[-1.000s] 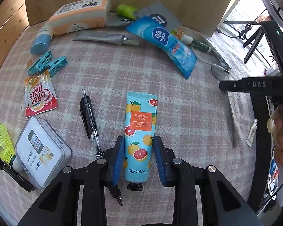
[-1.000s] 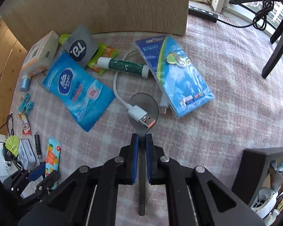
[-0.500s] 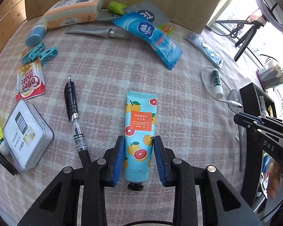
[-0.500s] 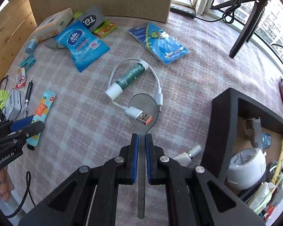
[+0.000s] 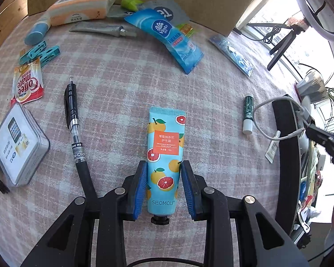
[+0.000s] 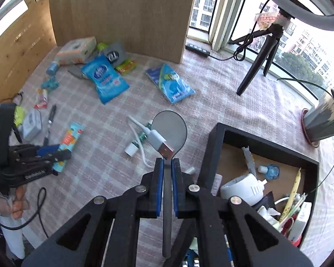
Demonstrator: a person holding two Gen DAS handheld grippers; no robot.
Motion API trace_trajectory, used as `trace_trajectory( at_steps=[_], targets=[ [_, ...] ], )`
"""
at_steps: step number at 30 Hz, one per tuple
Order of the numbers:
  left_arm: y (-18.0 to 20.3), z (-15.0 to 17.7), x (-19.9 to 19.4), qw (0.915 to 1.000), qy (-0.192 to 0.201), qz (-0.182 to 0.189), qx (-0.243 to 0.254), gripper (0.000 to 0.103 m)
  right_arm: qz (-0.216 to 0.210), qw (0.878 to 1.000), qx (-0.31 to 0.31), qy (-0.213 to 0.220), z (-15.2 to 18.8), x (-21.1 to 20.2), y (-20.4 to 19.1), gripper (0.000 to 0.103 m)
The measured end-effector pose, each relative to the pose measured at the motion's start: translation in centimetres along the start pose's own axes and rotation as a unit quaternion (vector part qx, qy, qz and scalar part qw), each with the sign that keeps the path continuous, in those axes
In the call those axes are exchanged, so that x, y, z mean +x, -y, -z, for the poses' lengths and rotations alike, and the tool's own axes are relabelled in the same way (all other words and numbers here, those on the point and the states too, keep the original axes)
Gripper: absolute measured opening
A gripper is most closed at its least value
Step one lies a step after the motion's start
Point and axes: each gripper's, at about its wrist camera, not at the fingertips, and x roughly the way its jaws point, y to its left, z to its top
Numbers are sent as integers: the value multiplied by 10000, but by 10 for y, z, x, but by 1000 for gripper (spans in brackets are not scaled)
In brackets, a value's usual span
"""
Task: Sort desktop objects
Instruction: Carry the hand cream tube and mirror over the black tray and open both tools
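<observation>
My left gripper is shut on a blue hand cream tube printed with citrus fruit, held above the checked cloth; it also shows in the right wrist view. My right gripper is shut on a metal spoon and carries a white USB cable whose plug lies across the spoon bowl. The cable hangs in a loop at the right of the left wrist view. A black storage box with mixed items lies to the right of the right gripper.
On the cloth lie a black pen, a white tin, a coffee sachet, teal clips, a blue tissue pack, a green lip balm and a blue packet. A tripod and a plant pot stand by the window.
The right gripper has risen and moved right toward the black box, lifting the cable off the lip balm. The left gripper has kept the tube and shifted a little.
</observation>
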Motion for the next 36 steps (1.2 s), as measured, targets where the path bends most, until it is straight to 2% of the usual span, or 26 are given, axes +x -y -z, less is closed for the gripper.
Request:
trace_trajectory(
  at_steps=[2,10,13,19,20,22,23,26,28,32,36],
  targets=[
    [1,2,-4,10000,36,10,18,29,-177,9985,94,-506,9,25,4,7],
    [10,7,-3,9999,14,53,117,29,-1067,9878,293,-1096,50,43,5,7],
    [16,10,-3,9998,-11,50,182,29,-1203,9870,270,-1030,59,41,-3,7],
    [27,13,-15,9993,55,31,369,29,-1368,9880,422,-586,59,15,-4,7],
    [30,12,-17,9992,75,40,398,29,-1499,9862,444,-551,58,9,-4,8],
    [36,12,-21,9988,104,42,470,29,-2069,9741,652,-632,58,6,0,8],
    [38,11,-22,9988,107,54,483,29,-2085,9732,715,-654,59,3,0,7],
    [43,11,-26,9985,121,100,532,29,-1565,9858,358,-490,62,-7,-8,8],
    [46,12,-28,9982,124,93,577,29,-1528,9869,128,-512,63,-16,-10,8],
    [51,10,-32,9978,169,109,629,29,-961,9921,-463,-663,57,-28,-8,7],
    [52,10,-36,9977,243,252,587,29,-793,9903,-753,-859,40,-27,-16,7]
  ],
)
